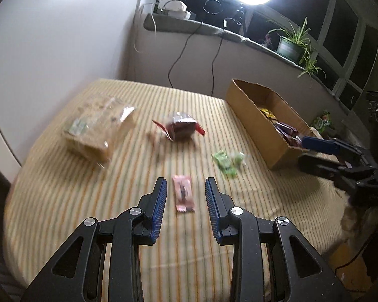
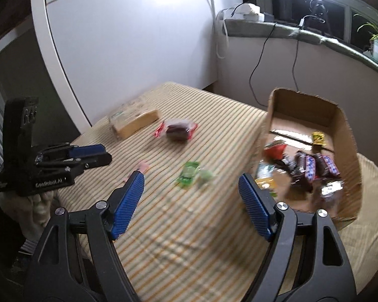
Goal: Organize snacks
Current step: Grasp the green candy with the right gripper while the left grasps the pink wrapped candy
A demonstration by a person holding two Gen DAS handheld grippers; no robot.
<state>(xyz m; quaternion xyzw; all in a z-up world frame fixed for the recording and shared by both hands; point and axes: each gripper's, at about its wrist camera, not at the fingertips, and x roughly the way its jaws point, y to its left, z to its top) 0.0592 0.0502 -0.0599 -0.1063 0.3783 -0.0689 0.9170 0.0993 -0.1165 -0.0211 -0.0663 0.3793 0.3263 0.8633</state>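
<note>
Left wrist view: a pink snack bar (image 1: 183,196) lies on the striped bed (image 1: 113,201), framed between the spread fingers of the left gripper (image 1: 186,186). Green packets (image 1: 226,162) lie nearby; the cardboard box (image 1: 252,115) holds snacks. The right gripper (image 2: 191,182) is released, empty.

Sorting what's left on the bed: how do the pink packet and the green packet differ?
The pink packet is a flat, slim bar; the green packet looks crumpled and wider. The pink packet lies between the open fingers of the left gripper; the green packet lies nearer the cardboard box. Both lie loose on the striped cover, outside the box.
</note>
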